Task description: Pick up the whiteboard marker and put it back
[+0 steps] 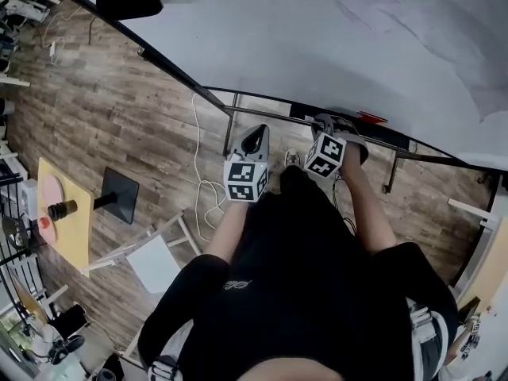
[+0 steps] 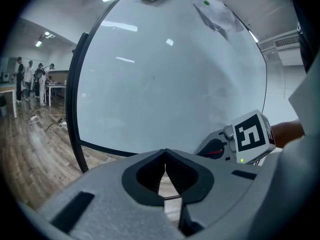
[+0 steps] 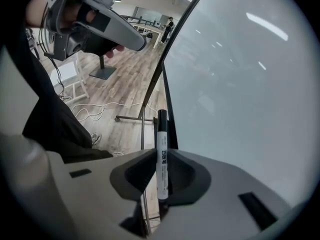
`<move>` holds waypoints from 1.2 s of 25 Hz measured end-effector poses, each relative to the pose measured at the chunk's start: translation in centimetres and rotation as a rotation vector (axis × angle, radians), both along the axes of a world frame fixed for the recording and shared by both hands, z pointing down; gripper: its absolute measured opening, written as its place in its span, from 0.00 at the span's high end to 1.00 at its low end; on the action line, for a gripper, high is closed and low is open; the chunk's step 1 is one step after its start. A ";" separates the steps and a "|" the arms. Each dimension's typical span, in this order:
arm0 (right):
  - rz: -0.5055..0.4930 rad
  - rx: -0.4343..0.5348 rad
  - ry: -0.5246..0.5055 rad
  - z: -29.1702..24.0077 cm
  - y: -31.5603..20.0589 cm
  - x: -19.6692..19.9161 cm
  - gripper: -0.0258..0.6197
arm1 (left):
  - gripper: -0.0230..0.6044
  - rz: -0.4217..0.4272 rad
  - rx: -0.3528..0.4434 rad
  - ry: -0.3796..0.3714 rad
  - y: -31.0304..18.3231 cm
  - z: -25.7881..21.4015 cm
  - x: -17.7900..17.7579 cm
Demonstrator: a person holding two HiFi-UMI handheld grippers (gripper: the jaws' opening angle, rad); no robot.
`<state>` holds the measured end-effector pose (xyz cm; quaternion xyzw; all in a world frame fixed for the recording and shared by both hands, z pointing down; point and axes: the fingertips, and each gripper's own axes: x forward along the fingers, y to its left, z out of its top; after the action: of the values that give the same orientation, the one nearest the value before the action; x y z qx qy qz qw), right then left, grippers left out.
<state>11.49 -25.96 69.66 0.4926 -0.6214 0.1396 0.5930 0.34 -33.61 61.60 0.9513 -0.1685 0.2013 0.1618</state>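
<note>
Upright, white-barrelled whiteboard marker (image 3: 162, 156) has black cap.

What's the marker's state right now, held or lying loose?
Held. The right hand-held gripper has its jaws shut on the marker, gripping its white barrel, with its black end sticking out ahead.

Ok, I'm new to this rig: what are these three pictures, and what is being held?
No robot here: a person holds hand tongs, one pair per hand. The head view looks down from the person's head at the left tongs, the right tongs and a whiteboard standing on a wooden floor. The other two views ride on the tongs themselves. The left tongs are closed and empty; the right tongs are clamped on a whiteboard marker.
</note>
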 end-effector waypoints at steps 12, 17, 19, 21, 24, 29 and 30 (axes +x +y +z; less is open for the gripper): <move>-0.055 -0.055 0.025 1.9 -0.5 0.8 0.88 | 0.95 -0.026 -0.017 -0.029 0.0 1.1 1.2; -0.044 -0.066 0.011 2.1 -0.8 1.1 0.88 | 0.95 -0.039 -0.014 -0.039 -0.3 1.2 1.0; -0.047 -0.068 0.010 2.2 -0.9 1.1 0.88 | 0.95 -0.042 -0.012 -0.039 -0.4 1.2 0.9; -0.050 -0.067 0.011 2.1 -0.9 1.0 0.88 | 0.95 -0.043 -0.013 -0.039 -0.4 1.2 1.0; -0.053 -0.065 0.016 2.1 -0.8 1.0 0.88 | 0.95 -0.041 -0.015 -0.039 -0.3 1.2 1.1; -0.050 -0.064 0.028 2.2 -0.8 1.0 0.88 | 0.95 -0.037 -0.010 -0.036 -0.2 1.1 1.1; -0.047 -0.061 0.034 2.2 -0.8 1.0 0.87 | 0.95 -0.037 -0.009 -0.037 -0.2 1.1 1.1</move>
<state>12.50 -26.80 71.82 0.4617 -0.6183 0.1362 0.6213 1.39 -33.83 62.66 0.9435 -0.1879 0.2165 0.1665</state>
